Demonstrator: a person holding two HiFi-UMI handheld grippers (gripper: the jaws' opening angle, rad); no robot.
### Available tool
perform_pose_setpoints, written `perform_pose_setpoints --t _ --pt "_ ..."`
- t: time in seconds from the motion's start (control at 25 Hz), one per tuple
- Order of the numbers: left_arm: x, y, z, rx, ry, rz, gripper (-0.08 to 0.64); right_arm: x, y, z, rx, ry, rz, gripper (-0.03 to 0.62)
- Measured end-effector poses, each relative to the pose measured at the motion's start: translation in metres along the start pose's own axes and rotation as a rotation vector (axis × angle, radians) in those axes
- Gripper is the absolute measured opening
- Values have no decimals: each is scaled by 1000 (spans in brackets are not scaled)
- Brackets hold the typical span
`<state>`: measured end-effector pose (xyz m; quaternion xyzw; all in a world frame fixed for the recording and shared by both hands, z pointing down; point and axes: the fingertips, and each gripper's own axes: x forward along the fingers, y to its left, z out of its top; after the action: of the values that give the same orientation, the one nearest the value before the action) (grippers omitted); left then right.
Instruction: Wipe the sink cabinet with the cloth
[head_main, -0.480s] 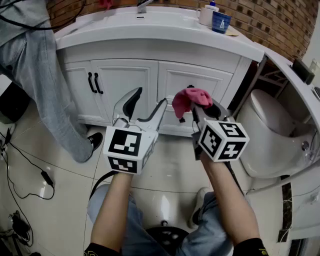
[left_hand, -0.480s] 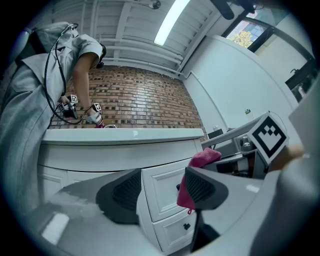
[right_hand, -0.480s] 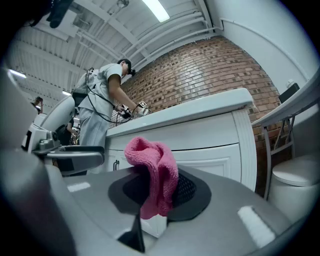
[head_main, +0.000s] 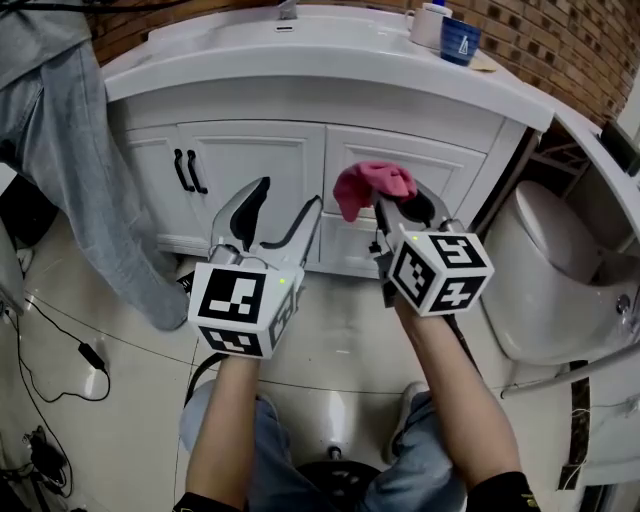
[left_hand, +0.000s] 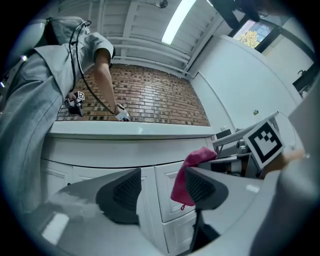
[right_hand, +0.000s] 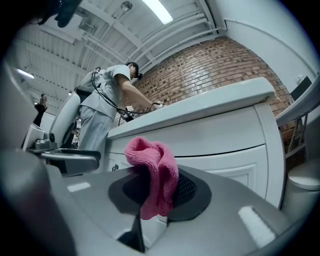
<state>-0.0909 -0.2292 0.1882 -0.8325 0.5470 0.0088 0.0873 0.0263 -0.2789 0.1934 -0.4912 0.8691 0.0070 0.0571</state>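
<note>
The right gripper (head_main: 402, 206) has its fingers clamped on a pink cloth (head_main: 368, 186), which bunches above the jaws and hangs down in a loose fold. The left gripper (head_main: 288, 198) is just to its left, its fingers spread apart with nothing between them.

Compared with half a second ago, the right gripper has lifted the cloth a little and carried it slightly left. The cloth now shows in front of the raised panel of the right-hand door on the white sink cabinet (head_main: 250, 150), not lower down. The left gripper has dropped back a touch toward the person and plays no part yet.

From the right gripper view, the cabinet front looks near but still apart from the cloth. No view shows for sure whether the two touch. Wiping therefore seems not to have begun; the lift reads as lining the cloth up with the door face before pressing it on.

Black door handles (head_main: 185, 170) sit on the left doors, well clear of the cloth. A blue cup (head_main: 461, 42) stands at the far right of the countertop (head_main: 300, 55). Another person's grey trouser leg (head_main: 90, 170) stands at the cabinet's left end, and a toilet (head_main: 555, 270) is to the right.
</note>
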Motion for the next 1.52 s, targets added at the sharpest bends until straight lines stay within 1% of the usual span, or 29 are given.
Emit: perform_pose_setpoints --t 0.16,0.4,0.48,0.56,0.64,0.72,0.8,0.92,0.96,1.0,1.04,1.12,1.16,1.2,1.28,1.36,1.44,1.52 --pt "-2 16 -4 -40 0 32 275 34 3 7 -32 -26 13 75" --pt "4 34 -10 -78 1 64 275 98 21 -5 -22 36 86 75" --pt "9 36 -12 -89 0 64 275 104 15 -4 -22 34 77 75" --pt "16 36 -13 -92 1 58 275 100 -4 0 -26 23 47 75" --pt "23 31 -18 -93 12 46 275 85 -32 4 -7 3 1 78" --pt "29 23 -21 -99 17 29 275 61 -67 7 32 -25 -74 77" --pt "33 14 -20 -114 11 12 275 32 -110 12 100 -56 -186 80" --pt "37 -3 -18 -132 3 -13 275 -18 -178 16 225 -114 -405 78" --pt "38 -8 -16 -135 0 -21 275 -30 -193 16 245 -128 -452 78" --pt "39 -13 -15 -134 -2 -28 275 -37 -202 15 253 -136 -475 78" --pt "39 -16 -14 -129 -3 -31 275 -39 -204 13 256 -137 -481 78" --pt "40 -16 -15 -115 2 -22 275 -32 -193 6 259 -110 -464 77" --pt "40 -15 -16 -110 5 -13 275 -25 -180 0 259 -85 -436 77" --pt "40 -13 -17 -110 6 -3 275 -14 -162 -7 257 -57 -387 77" --pt "40 -7 -18 -121 4 17 275 13 -116 -18 240 -2 -247 78" --pt "38 -1 -19 -143 3 33 275 40 -73 -24 188 41 -116 78" --pt "36 8 -20 -185 -3 48 275 64 -40 -29 128 71 -32 78" --pt "34 18 -20 -209 -9 68 275 85 -17 -34 107 82 20 77"
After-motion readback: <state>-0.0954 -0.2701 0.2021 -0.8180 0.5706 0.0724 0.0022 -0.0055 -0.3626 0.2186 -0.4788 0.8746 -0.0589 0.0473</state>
